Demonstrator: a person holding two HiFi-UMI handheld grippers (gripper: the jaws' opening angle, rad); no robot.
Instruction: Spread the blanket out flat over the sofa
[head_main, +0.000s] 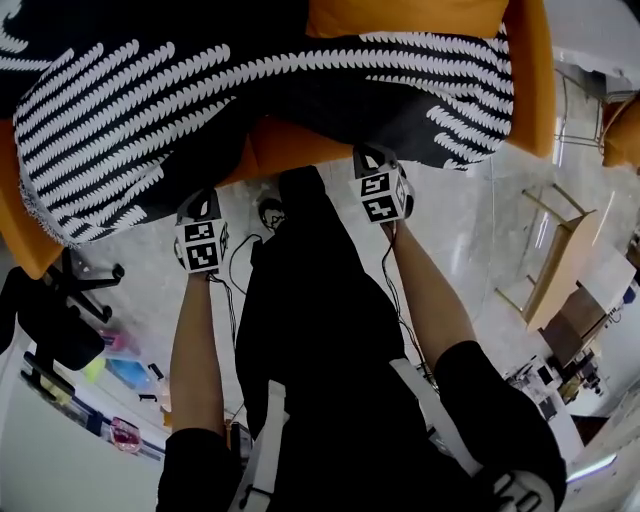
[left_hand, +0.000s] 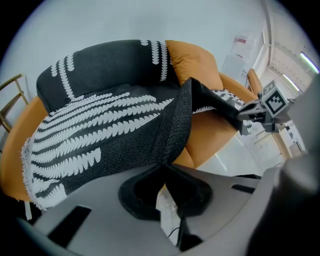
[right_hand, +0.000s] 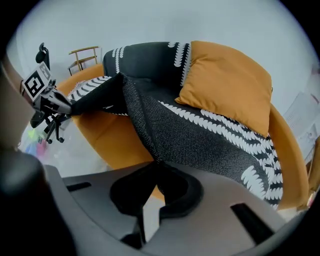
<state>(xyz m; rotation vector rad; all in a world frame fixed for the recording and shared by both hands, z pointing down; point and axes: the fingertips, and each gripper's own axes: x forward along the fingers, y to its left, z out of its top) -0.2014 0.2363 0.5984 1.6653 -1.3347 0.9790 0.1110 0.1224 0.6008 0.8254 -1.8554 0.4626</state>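
Observation:
A black blanket with white leaf stripes (head_main: 250, 90) lies draped over the orange sofa (head_main: 530, 80), its front edge lifted off the seat. In the head view my left gripper (head_main: 205, 202) and right gripper (head_main: 370, 158) sit side by side at that edge. The left gripper (left_hand: 165, 167) is shut on a fold of the blanket (left_hand: 100, 135), which rises from its jaws in a ridge. My right gripper (right_hand: 159, 165) is shut on the blanket (right_hand: 200, 135) in the same way. Between the two grips the cloth is stretched taut. An orange cushion (right_hand: 225, 85) rests on the blanket at the sofa's back.
A light wooden table (head_main: 560, 260) stands on the pale floor at the right. A black office chair (head_main: 60, 300) and coloured clutter are at the left. Cables (head_main: 240, 270) trail on the floor by my legs. A wooden chair (right_hand: 82, 57) stands behind the sofa.

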